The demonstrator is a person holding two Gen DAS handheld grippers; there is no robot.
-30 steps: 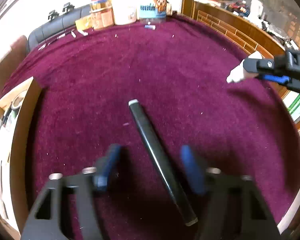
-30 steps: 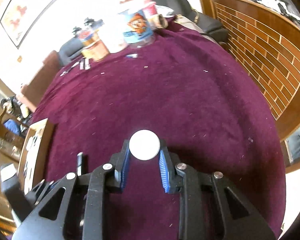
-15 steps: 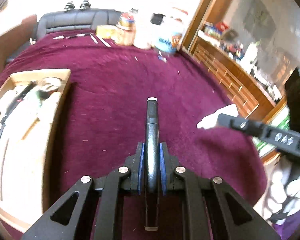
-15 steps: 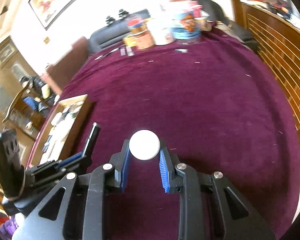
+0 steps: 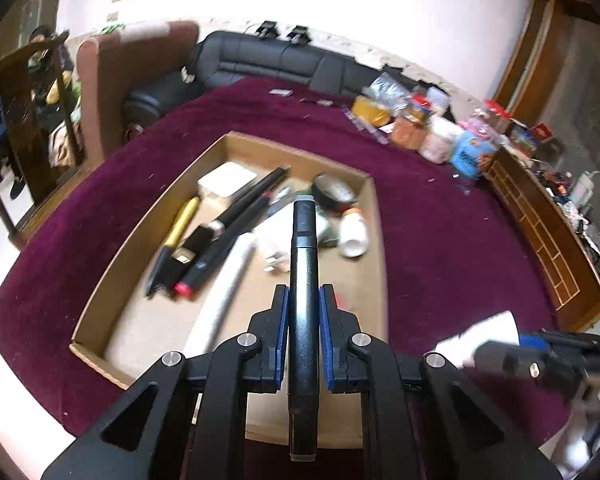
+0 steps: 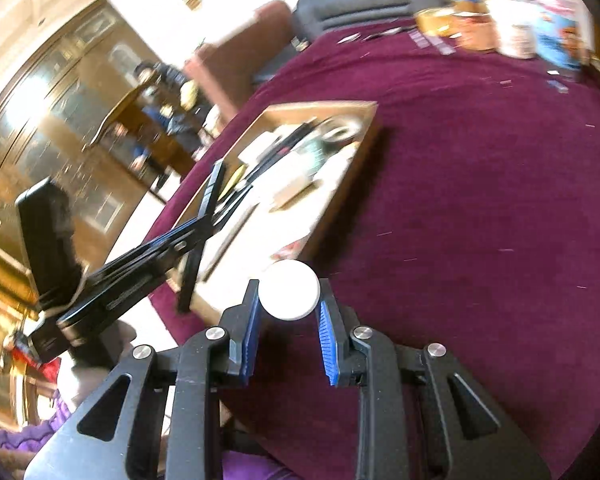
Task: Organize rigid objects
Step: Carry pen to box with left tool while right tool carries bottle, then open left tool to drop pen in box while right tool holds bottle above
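Note:
My left gripper [image 5: 303, 312] is shut on a long black marker [image 5: 304, 264], which points forward over the open cardboard box [image 5: 376, 216]. The box holds several pens, markers, a white case and a small white bottle [image 5: 354, 232]. In the right wrist view my right gripper [image 6: 288, 312] is shut on a white round-ended bottle [image 6: 289, 290], held above the purple table near the box's [image 6: 340, 196] front corner. The left gripper [image 6: 204, 204] with its marker shows at the left there, over the box. The right gripper's bottle [image 5: 484, 334] appears at the lower right of the left wrist view.
A purple cloth [image 5: 440, 240] covers the table. Jars, tubs and packets [image 5: 440, 140] crowd the far edge. A black sofa [image 5: 276, 64] and a brown chair [image 5: 112, 80] stand behind. A wooden brick-pattern counter [image 5: 540, 224] runs along the right.
The left gripper closed on the black marker, lifted it off the cloth and carried it left over the box. The right gripper, still holding the white bottle, swung left toward the box.

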